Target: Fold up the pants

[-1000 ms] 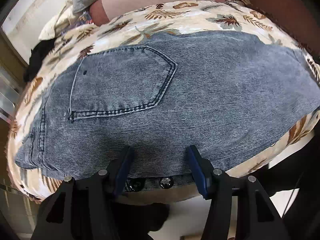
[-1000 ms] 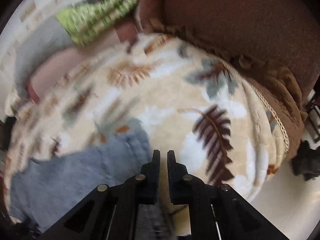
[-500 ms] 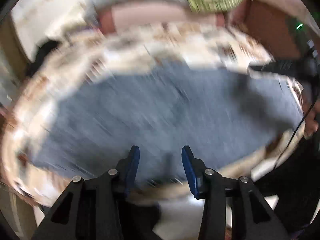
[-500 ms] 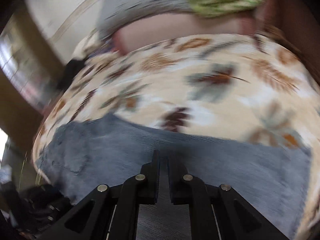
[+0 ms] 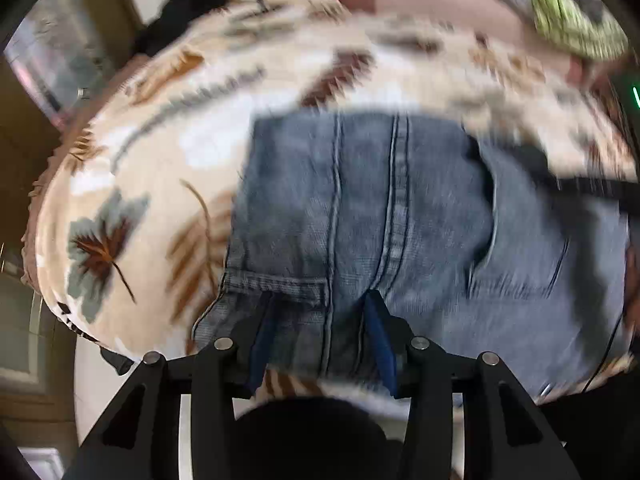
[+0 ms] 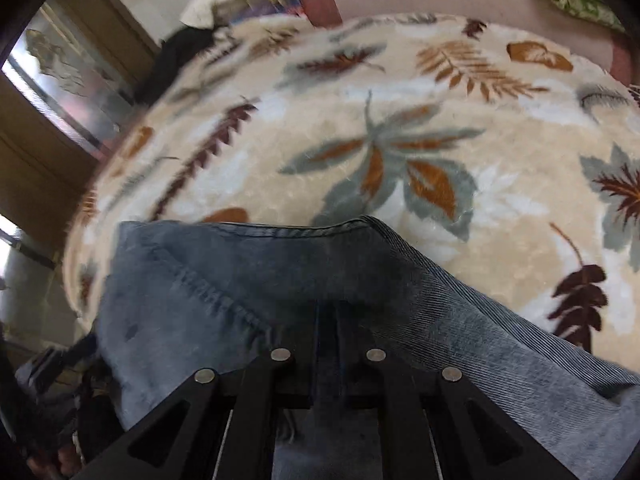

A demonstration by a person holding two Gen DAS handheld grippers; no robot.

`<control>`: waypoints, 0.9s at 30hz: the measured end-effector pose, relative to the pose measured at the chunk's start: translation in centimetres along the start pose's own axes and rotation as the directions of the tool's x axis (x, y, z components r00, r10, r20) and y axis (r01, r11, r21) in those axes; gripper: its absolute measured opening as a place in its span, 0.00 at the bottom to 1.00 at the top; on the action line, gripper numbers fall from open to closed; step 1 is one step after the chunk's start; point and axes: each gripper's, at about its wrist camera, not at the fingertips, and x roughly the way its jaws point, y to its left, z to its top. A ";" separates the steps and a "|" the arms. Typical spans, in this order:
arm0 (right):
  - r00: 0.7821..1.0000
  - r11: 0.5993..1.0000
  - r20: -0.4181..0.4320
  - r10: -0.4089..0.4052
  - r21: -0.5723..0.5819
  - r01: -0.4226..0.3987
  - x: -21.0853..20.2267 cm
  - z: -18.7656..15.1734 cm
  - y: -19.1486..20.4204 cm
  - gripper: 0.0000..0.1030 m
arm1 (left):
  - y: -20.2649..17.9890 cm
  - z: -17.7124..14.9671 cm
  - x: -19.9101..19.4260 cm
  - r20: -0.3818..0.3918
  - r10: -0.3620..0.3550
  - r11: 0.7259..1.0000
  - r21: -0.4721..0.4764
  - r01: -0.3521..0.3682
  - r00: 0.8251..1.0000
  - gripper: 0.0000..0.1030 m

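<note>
Now my right hand-held gripper (image 6: 327, 316), pinching denim at lower centre, carries the jeans (image 6: 240, 288) leftward; my left hand-held gripper (image 5: 320, 320), half-spread and empty, hovers over their waistband end.

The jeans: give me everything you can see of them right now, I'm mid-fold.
The jeans are faded blue-grey denim with darker double-stitched seams and a pocket corner by the near edge. They lie partly folded on the leaf-print blanket, one layer lifted over another. The right gripper is shut on a raised fold. The left gripper straddles the near edge with denim between its blue pads; contact is blurred.
</note>
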 end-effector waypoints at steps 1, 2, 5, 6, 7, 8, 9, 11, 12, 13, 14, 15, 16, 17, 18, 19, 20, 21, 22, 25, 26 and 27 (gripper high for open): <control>1.000 1.000 -0.003 0.003 0.016 -0.003 0.4 0.2 -0.2 0.08 | -0.3 -0.2 0.0 0.006 0.013 1.000 0.027 -0.013 1.000 0.45; 1.000 1.000 -0.002 0.008 0.028 -0.008 0.6 0.4 -0.3 0.08 | -0.6 -0.6 -0.2 0.009 0.028 0.998 0.064 -0.028 1.000 0.45; 1.000 0.998 0.012 0.024 0.055 -0.024 0.8 1.0 -0.7 0.08 | -0.5 -1.4 0.1 -0.015 0.024 0.997 0.075 -0.023 1.000 0.45; 0.999 0.998 0.017 0.032 0.062 -0.033 0.9 1.1 -0.8 0.08 | -0.8 -1.6 0.1 -0.010 0.034 0.995 0.092 -0.033 0.999 0.45; 0.999 0.996 0.020 0.043 0.074 -0.044 0.9 1.0 -1.0 0.08 | -1.0 -1.5 0.3 -0.008 0.043 0.994 0.101 -0.042 0.999 0.45; 0.997 0.993 0.033 0.067 0.091 -0.070 0.6 0.8 -1.3 0.08 | -1.1 -1.3 0.4 -0.008 0.049 0.994 0.102 -0.048 0.999 0.45; 0.995 0.991 0.046 0.089 0.101 -0.093 0.1 0.7 -1.5 0.08 | -1.1 -1.0 0.3 -0.008 0.047 0.995 0.090 -0.046 0.999 0.45; 0.989 0.984 0.095 0.111 0.130 -0.123 -1.6 -0.1 -2.3 0.09 | -0.8 -0.9 -0.4 -0.008 0.035 0.998 0.047 -0.034 0.999 0.45; 0.988 0.982 0.109 0.111 0.141 -0.126 -2.4 -0.7 -2.8 0.09 | -0.7 -1.0 -1.0 -0.002 0.031 0.999 0.026 -0.031 1.000 0.44; 0.985 0.978 0.119 0.123 0.156 -0.141 -3.4 -1.4 -3.5 0.12 | -0.5 -1.0 -1.8 0.015 0.021 1.000 0.002 -0.021 1.000 0.44; 0.982 0.973 0.129 0.135 0.168 -0.156 -4.1 -2.0 -4.1 0.15 | -0.2 -0.9 -2.7 0.042 0.006 1.000 -0.009 -0.006 0.999 0.44; 0.979 0.970 0.151 0.139 0.180 -0.165 -5.3 -3.0 -4.9 0.22 | -0.5 -0.8 -3.8 0.078 -0.017 1.000 -0.014 0.018 0.997 0.45; 0.976 0.968 0.174 0.131 0.188 -0.163 -6.5 -3.9 -5.6 0.33 | -0.8 -0.8 -4.9 0.116 -0.047 0.999 -0.018 0.050 0.992 0.49; 0.971 0.967 0.210 0.116 0.201 -0.158 -8.2 -5.2 -6.6 0.39 | -1.2 -0.7 -5.7 0.145 -0.074 0.997 -0.022 0.078 0.987 0.62; 0.966 0.964 0.234 0.106 0.213 -0.158 -9.4 -6.2 -7.4 0.46 | -2.2 -0.7 -6.9 0.185 -0.114 0.992 -0.024 0.120 0.976 0.75; 0.959 0.959 0.267 0.097 0.232 -0.161 -10.9 -7.5 -8.5 0.47 | -3.1 -0.6 -7.5 0.212 -0.140 0.989 -0.021 0.147 0.967 0.78; 0.952 0.954 0.295 0.085 0.251 -0.163 -12.4 -8.7 -9.7 0.47 | -4.0 -0.5 -7.8 0.231 -0.157 0.986 -0.014 0.164 0.960 0.79; 0.946 0.949 0.315 0.072 0.271 -0.162 -13.5 -9.8 -10.7 0.47 | -5.4 -0.5 -8.0 0.242 -0.172 0.984 0.005 0.176 0.955 0.79; 0.939 0.941 0.338 0.057 0.298 -0.164 -15.0 -11.1 -12.0 0.47 | -7.1 -0.3 -7.8 0.234 -0.181 0.983 0.031 0.178 0.955 0.80; 0.914 0.894 0.402 0.049 0.390 -0.219 -19.4 -15.2 -16.1 0.47 | -11.3 0.6 -4.9 0.136 -0.184 0.981 0.085 0.173 0.973 0.80; 0.905 0.875 0.422 0.045 0.421 -0.240 -20.8 -16.7 -17.3 0.48 | -12.2 0.7 -4.0 0.102 -0.181 0.981 0.086 0.172 0.978 0.80; 0.899 0.860 0.437 0.036 0.445 -0.251 -21.9 -17.8 -18.3 0.53 | -13.5 0.8 -2.6 0.063 -0.190 0.979 0.089 0.184 0.980 0.80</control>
